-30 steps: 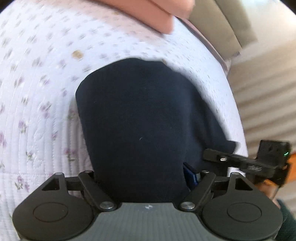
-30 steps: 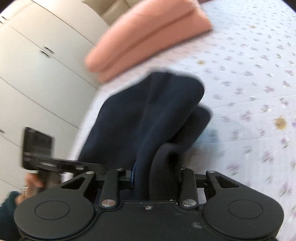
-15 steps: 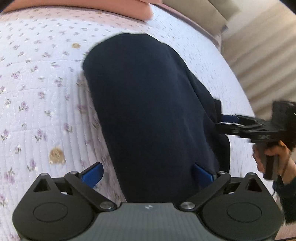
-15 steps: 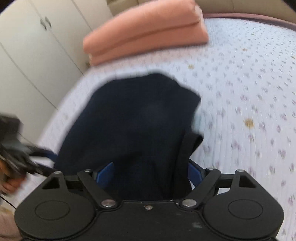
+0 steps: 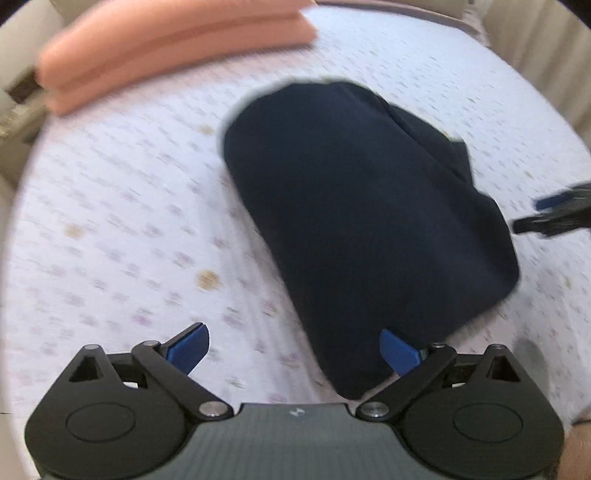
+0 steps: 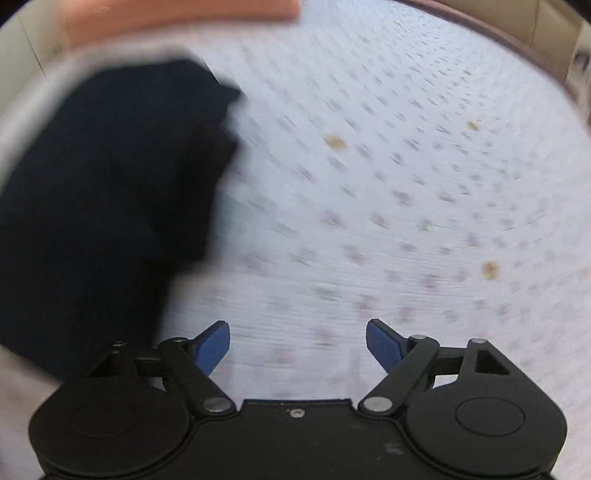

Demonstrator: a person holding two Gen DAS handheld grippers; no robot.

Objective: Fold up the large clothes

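Note:
A folded dark navy garment (image 5: 362, 221) lies on the floral bedspread (image 5: 122, 206). My left gripper (image 5: 295, 350) is open, above the garment's near edge, holding nothing. In the right wrist view the garment (image 6: 110, 184) lies at the left. My right gripper (image 6: 298, 345) is open and empty over bare bedspread (image 6: 388, 184) to the garment's right. The right gripper also shows, blurred, at the right edge of the left wrist view (image 5: 554, 214).
A folded salmon-pink blanket (image 5: 166, 48) lies at the far side of the bed, also at the top of the right wrist view (image 6: 177, 14). Beige walls or cupboards surround the bed. The bed edge curves at the right (image 5: 535, 92).
Both grippers let go of the navy garment and opened. They pulled back; the right one swung off to the right over bare bedspread. The garment now lies flat, folded.

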